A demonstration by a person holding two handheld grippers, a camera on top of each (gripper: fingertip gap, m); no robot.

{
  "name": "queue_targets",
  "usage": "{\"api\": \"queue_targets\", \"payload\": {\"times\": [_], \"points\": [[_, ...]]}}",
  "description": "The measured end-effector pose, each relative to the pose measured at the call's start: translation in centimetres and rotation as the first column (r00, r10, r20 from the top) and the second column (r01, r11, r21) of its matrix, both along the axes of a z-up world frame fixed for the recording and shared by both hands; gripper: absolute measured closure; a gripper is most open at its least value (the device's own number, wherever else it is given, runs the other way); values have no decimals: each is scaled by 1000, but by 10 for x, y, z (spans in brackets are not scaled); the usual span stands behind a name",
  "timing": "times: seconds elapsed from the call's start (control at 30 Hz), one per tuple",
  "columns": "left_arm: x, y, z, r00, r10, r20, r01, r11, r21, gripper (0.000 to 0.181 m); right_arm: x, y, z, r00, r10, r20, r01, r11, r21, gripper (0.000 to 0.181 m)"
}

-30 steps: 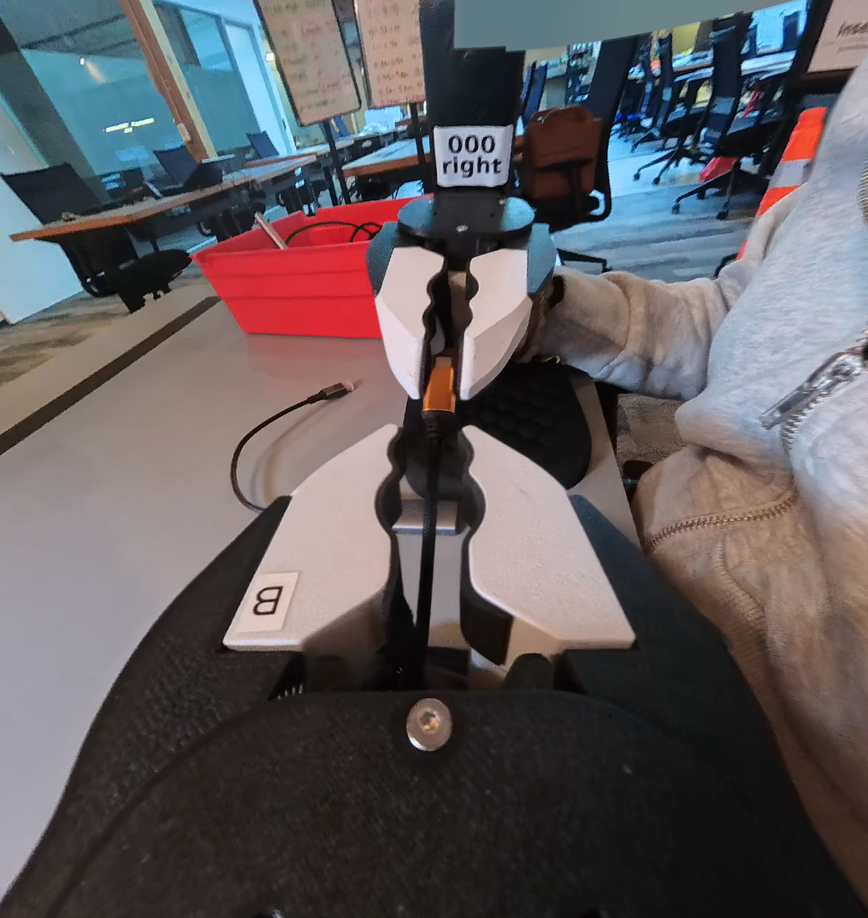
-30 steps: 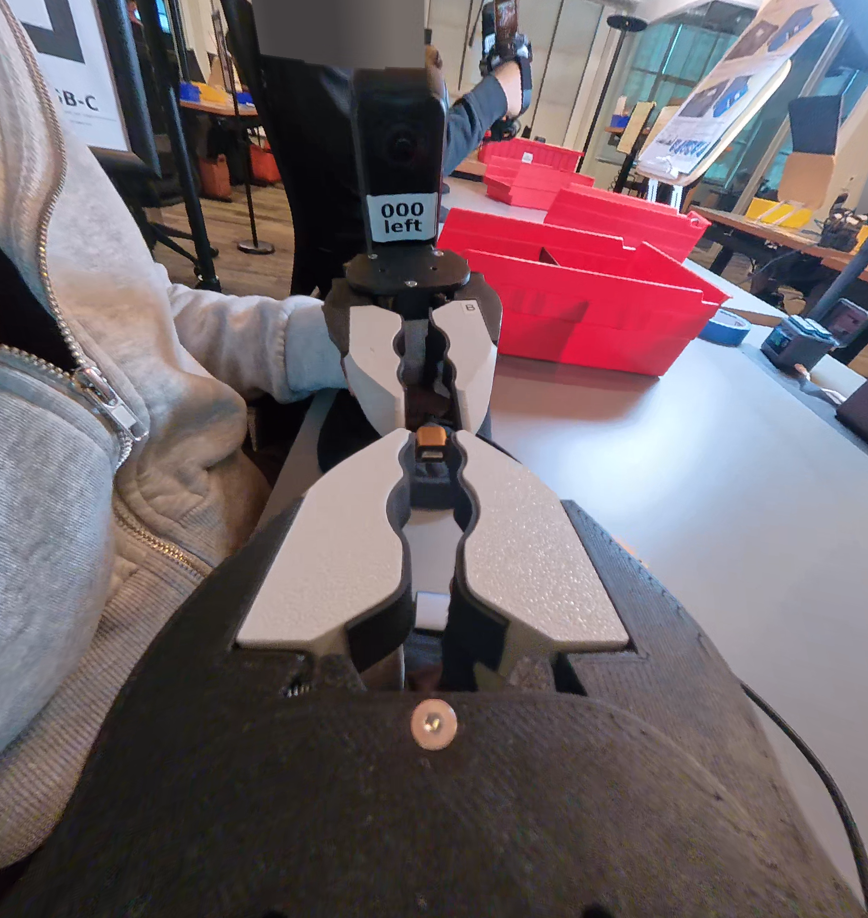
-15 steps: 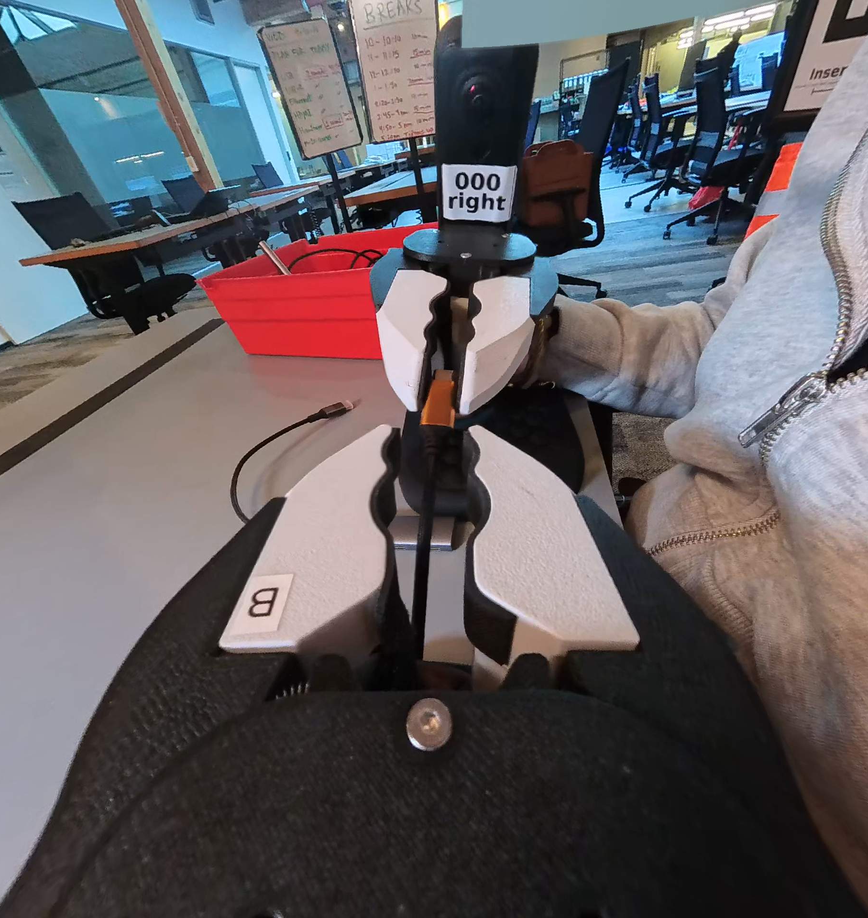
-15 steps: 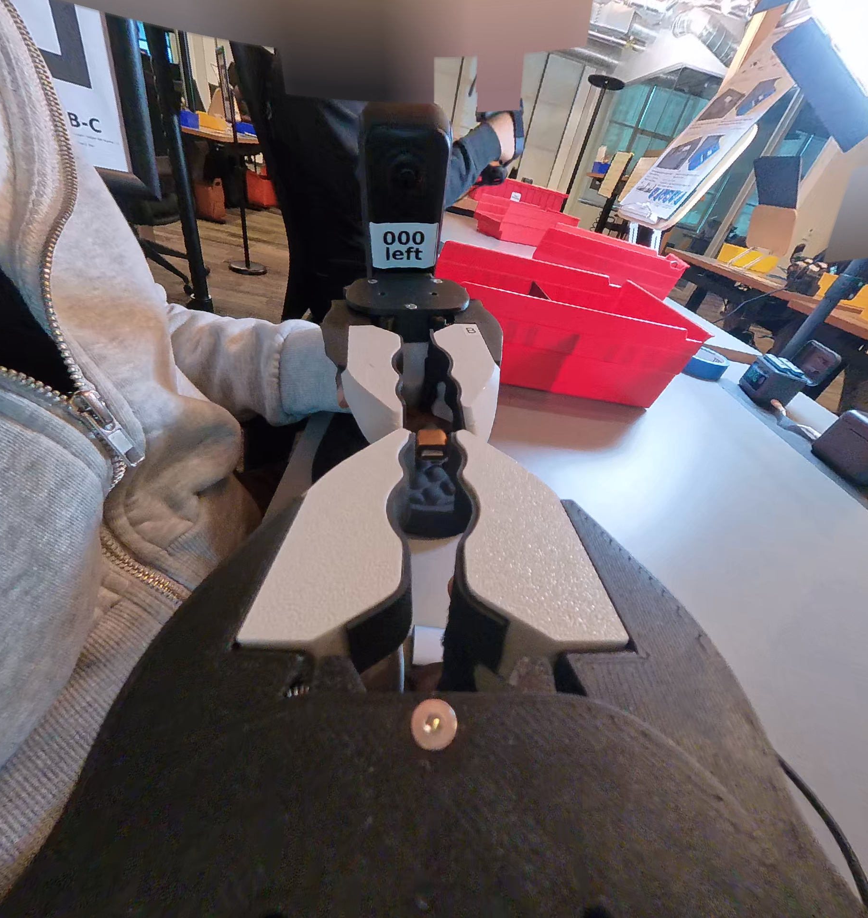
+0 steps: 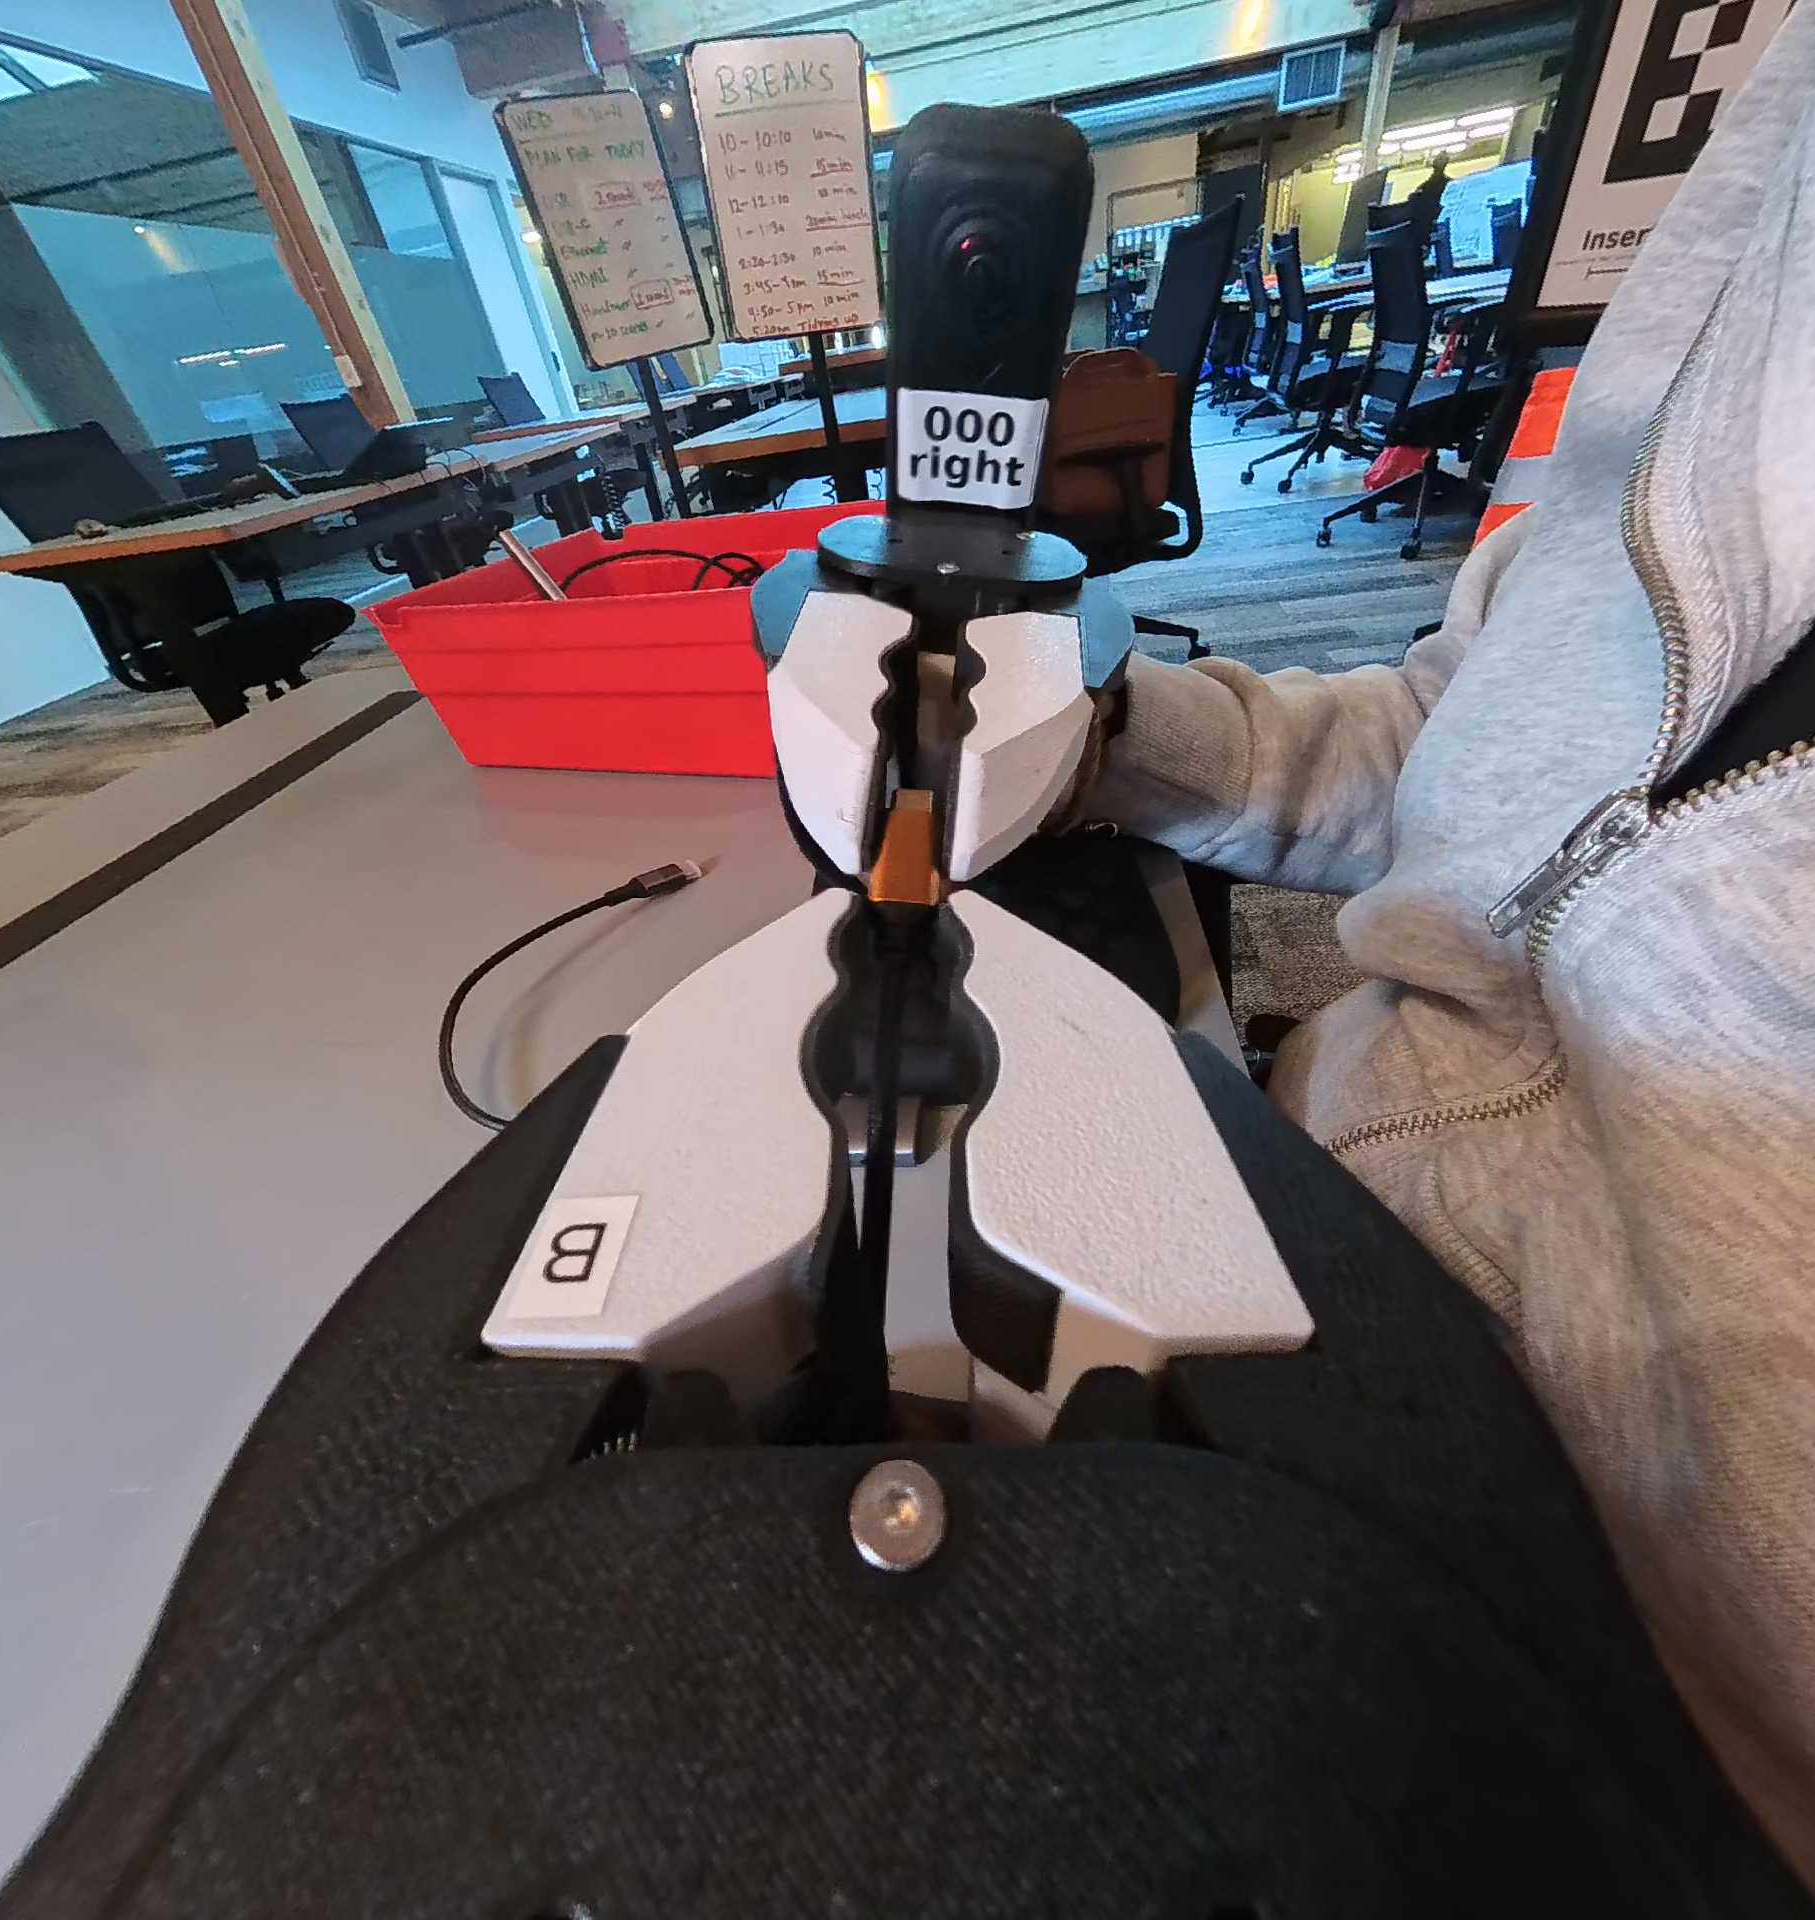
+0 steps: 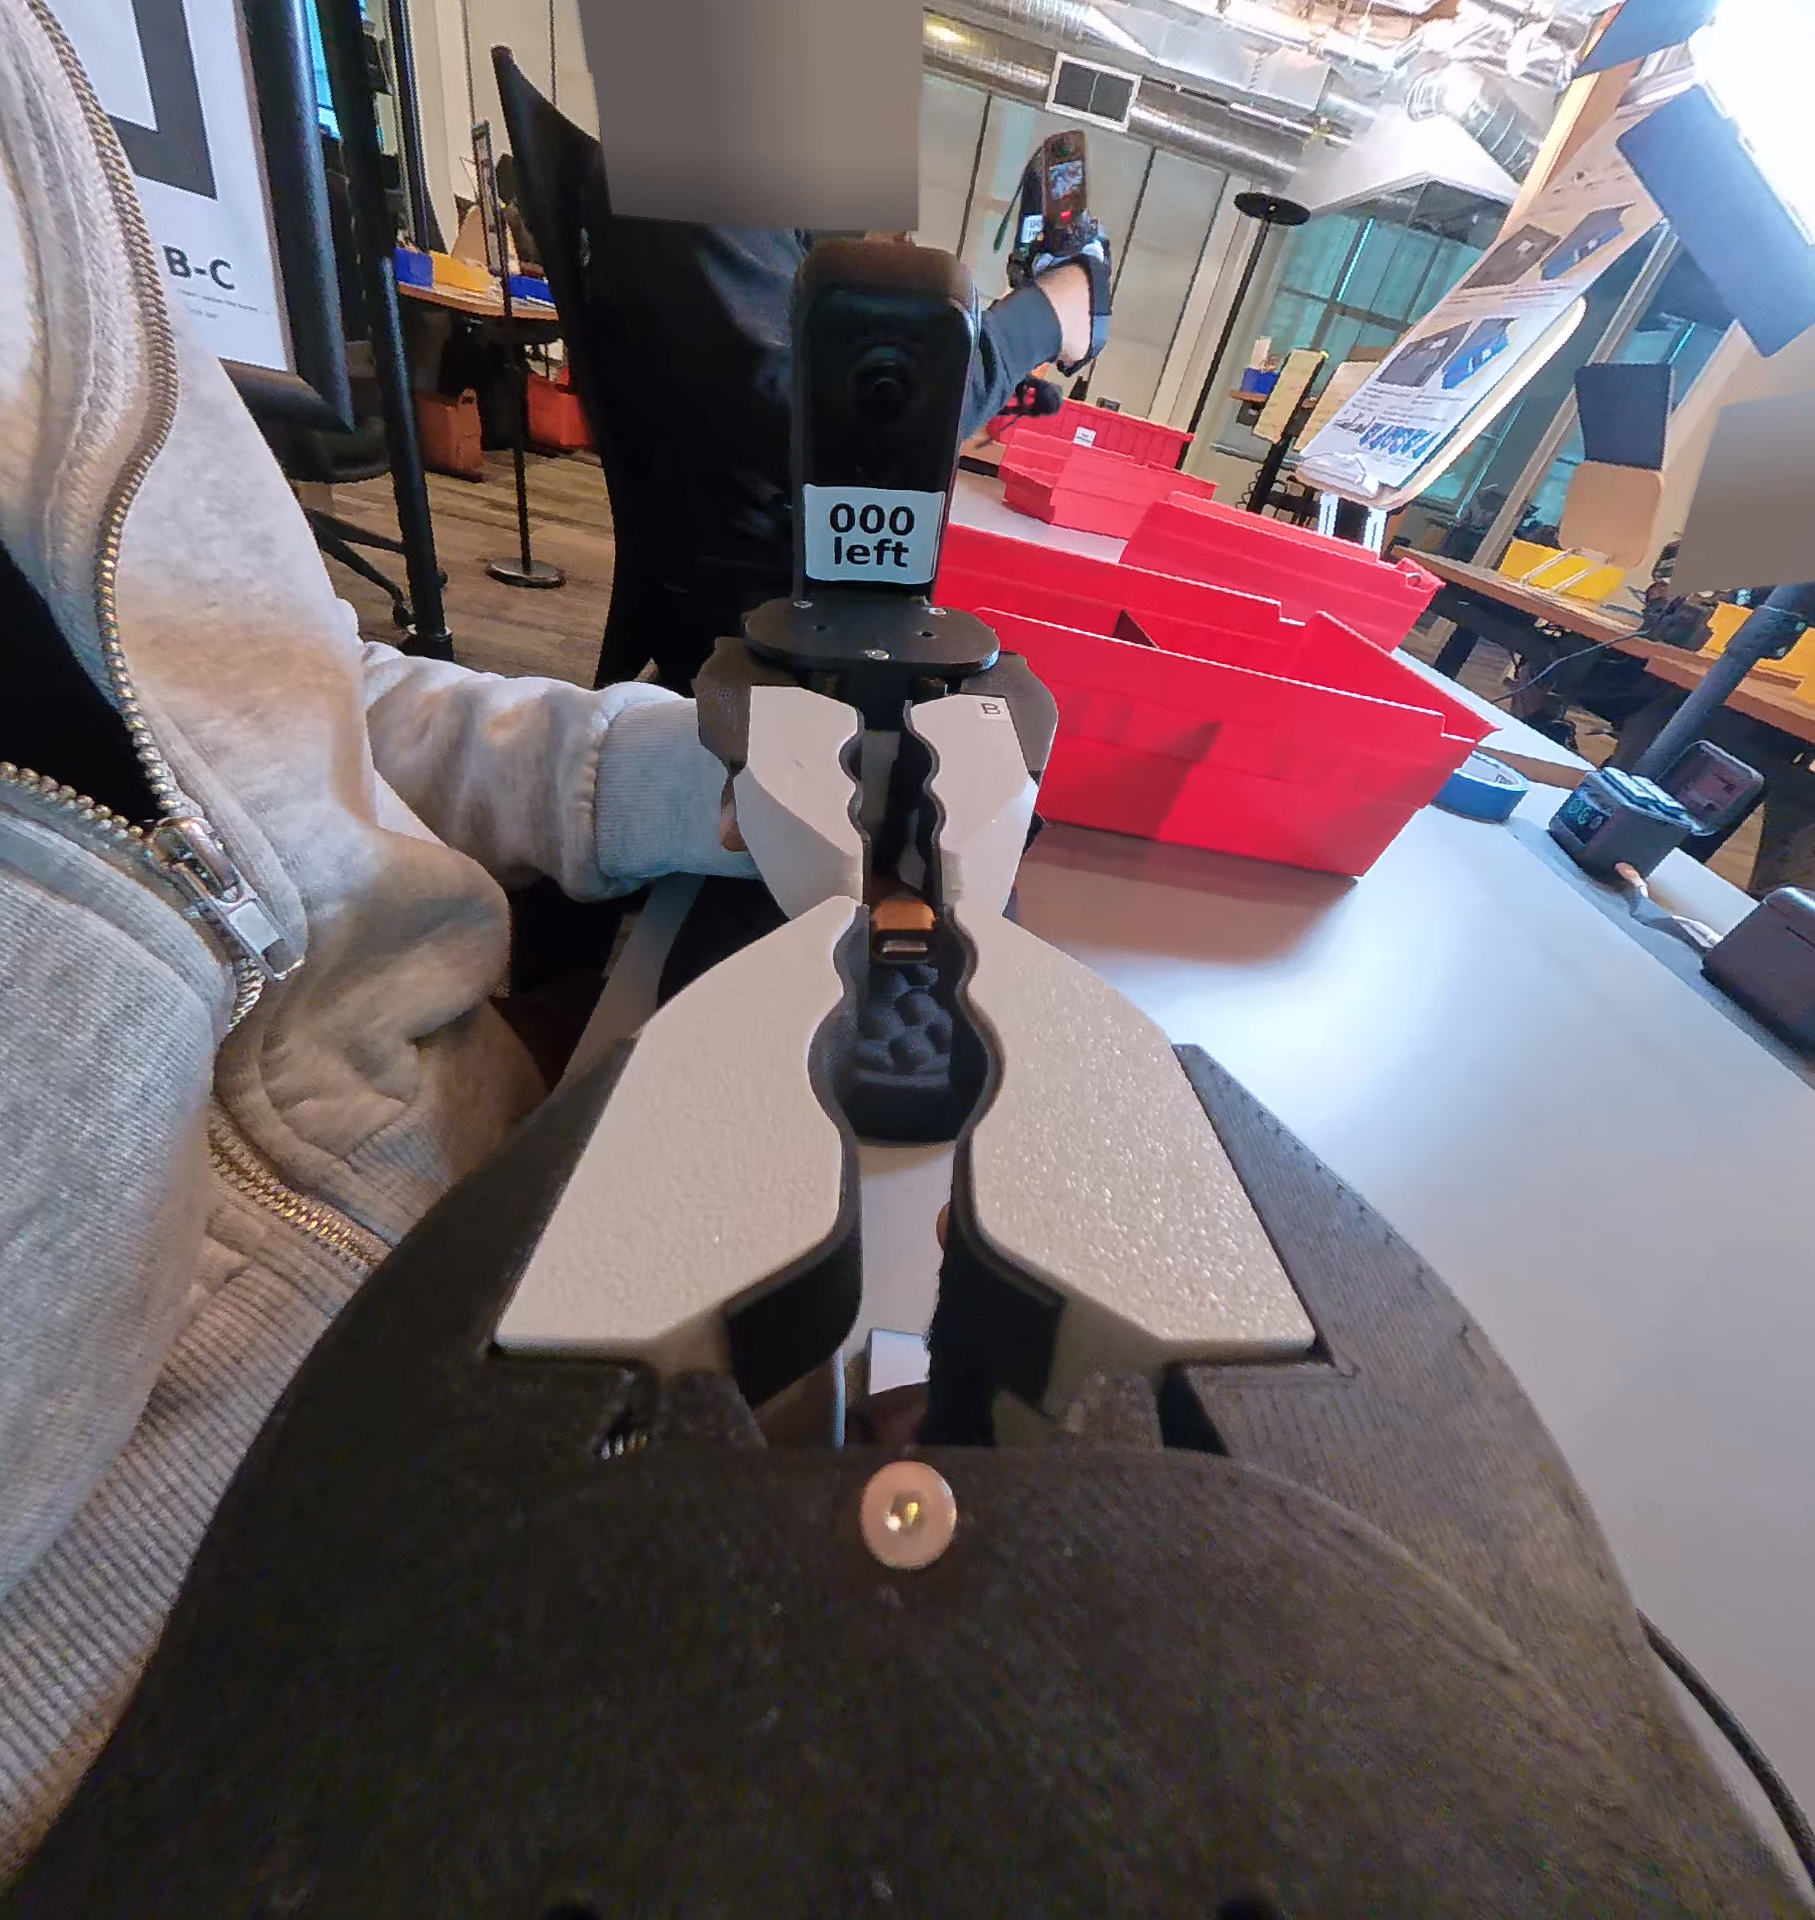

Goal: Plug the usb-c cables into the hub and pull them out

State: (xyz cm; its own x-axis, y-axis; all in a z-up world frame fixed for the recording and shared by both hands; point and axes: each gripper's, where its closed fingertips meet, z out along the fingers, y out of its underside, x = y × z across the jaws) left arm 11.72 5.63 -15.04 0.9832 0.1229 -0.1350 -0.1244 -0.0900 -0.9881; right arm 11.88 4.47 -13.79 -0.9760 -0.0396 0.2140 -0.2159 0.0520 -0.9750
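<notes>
My left gripper [image 5: 901, 902] is shut on a black usb-c cable [image 5: 875, 1143] just behind its orange plug [image 5: 905, 862]. The plug's bare metal tip [image 6: 901, 945] shows at the fingertips of my right gripper [image 6: 903, 914], which faces the left one tip to tip above the table edge. The right gripper is shut on the hub [image 6: 898, 1236]. Only a narrow silver strip of the hub shows between its fingers, and its ports are hidden. The cable's other end [image 5: 664, 881] lies loose on the grey table [image 5: 207, 1143].
A red bin [image 5: 591, 686] with cables stands behind on the left. More red bins [image 6: 1246, 769], a blue tape roll [image 6: 1485, 795] and dark small devices [image 6: 1620, 821] sit on the far side. The holder's grey hoodie sleeve [image 5: 1298, 769] is close beside both grippers. A second person [image 6: 695, 416] stands behind. Less than 4 cm separates the two grippers' tips.
The orange plug has backed out from between the right gripper's fingers, so its metal tip now shows. Both grippers have tilted upward together.
</notes>
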Motion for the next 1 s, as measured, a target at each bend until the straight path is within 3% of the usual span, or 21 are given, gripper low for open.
{"api": "queue_targets", "payload": {"times": [0.17,0.27,0.4,0.47,0.6,0.63,0.7,0.77,0.87,1.0], "points": [[-6,0,-1,999,45,-3,-45,999,-8,169,-7,1,-2,998,-30,58,29,999,19,169],[-15,-3,0,994,101,29,-102,995,8,169,-34,10,-5,969,-155,193,145,987,62,146],[-33,-14,11,976,189,112,-200,975,98,169,-83,34,-47,768,-448,458,304,884,356,121],[-35,-19,15,972,188,138,-206,969,136,169,-89,45,-73,703,-566,430,315,791,525,118],[-38,-20,16,969,204,142,-223,965,137,169,-78,36,-97,687,-634,355,285,685,671,111],[-37,-19,16,969,205,135,-223,965,136,169,-78,30,-100,687,-655,314,307,654,692,110],[-37,-21,17,968,216,126,-234,961,148,169,-81,26,-112,691,-708,145,382,528,758,112],[-40,-25,21,963,235,129,-255,951,177,169,-82,18,-112,680,-732,46,448,464,765,124],[-44,-32,27,954,260,147,-289,929,231,169,-81,6,-112,702,-711,43,447,488,750,151],[-46,-40,34,949,271,161,-308,908,285,169,-84,3,-103,719,-691,68,449,537,714,154]]}}
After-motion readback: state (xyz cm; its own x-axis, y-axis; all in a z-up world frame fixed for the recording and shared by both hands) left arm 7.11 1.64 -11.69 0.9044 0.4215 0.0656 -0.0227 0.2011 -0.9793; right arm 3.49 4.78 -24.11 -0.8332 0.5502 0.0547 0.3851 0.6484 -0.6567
